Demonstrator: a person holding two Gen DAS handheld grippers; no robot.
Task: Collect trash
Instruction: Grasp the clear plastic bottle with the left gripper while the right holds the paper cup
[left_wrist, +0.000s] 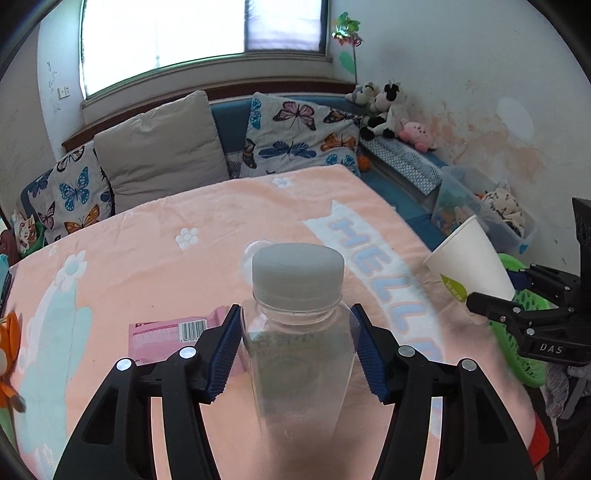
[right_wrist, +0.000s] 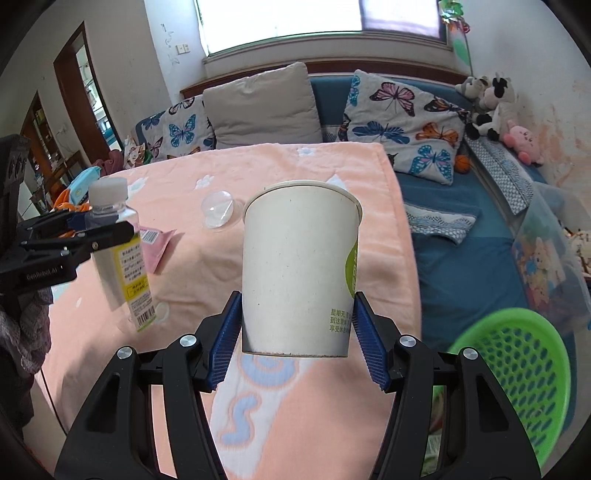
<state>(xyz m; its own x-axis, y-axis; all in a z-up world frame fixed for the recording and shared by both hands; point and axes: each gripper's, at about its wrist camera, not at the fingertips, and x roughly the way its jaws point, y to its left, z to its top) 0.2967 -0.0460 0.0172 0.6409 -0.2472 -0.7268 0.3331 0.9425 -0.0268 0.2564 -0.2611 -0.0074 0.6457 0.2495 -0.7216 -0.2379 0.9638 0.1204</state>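
Observation:
A clear plastic bottle with a grey-white cap is held off the pink blanket, and my left gripper is shut on its shoulder, blue pads pressing both sides. The right wrist view shows that bottle with its yellow label hanging tilted at the left, in the left gripper. My right gripper is shut on a white paper cup with a green mark, held upright above the blanket's edge. In the left wrist view the cup is at the right in the right gripper.
A green perforated basket sits low at the right, beside the bed. On the blanket lie a pink wrapper and a clear plastic dome lid. Butterfly pillows, plush toys and a clear toy bin line the back and right.

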